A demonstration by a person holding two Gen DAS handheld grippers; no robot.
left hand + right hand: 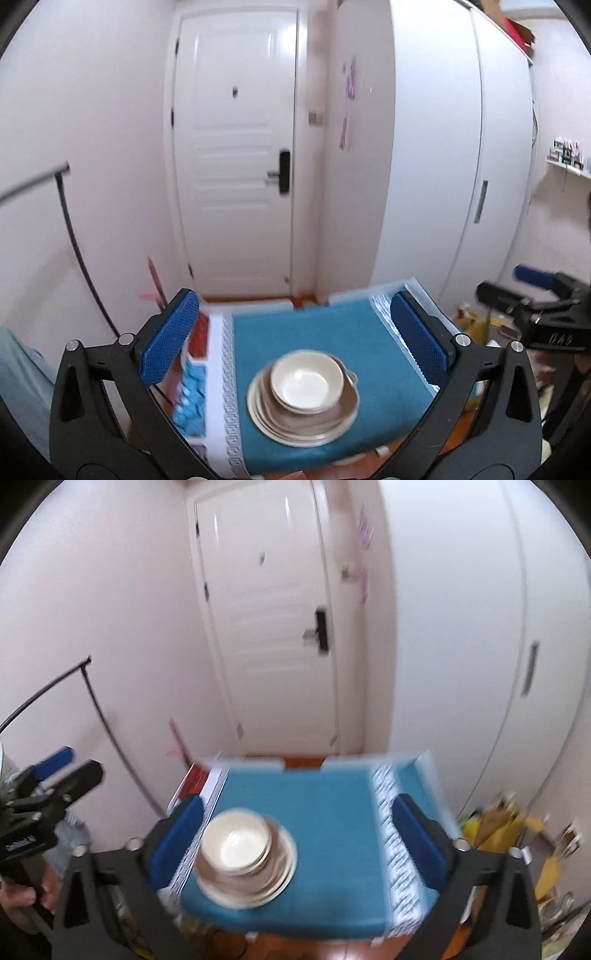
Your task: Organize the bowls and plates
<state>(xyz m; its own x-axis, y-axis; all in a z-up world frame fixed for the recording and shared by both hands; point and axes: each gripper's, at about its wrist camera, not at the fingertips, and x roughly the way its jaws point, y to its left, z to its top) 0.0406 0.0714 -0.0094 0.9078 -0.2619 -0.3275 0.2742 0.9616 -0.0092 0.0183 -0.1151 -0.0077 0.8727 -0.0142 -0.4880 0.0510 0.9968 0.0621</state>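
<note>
A cream bowl (304, 380) sits on top of a stack of cream plates (295, 424) on a small table with a teal cloth (332, 332). My left gripper (295, 339) is open and empty, held above and short of the stack. The stack also shows in the right wrist view, bowl (236, 845) on plates (266, 882), toward the table's left side. My right gripper (295, 845) is open and empty, above the table. Each gripper shows at the other view's edge: the right one (535, 291), the left one (55, 775).
The table (399, 849) has patterned white borders. A white door (236, 147) and a white wardrobe (443, 147) stand behind. A black rack (66, 221) is at the left. Clutter lies on the floor at the right (517, 834). Red and blue packs (192, 369) sit by the table's left edge.
</note>
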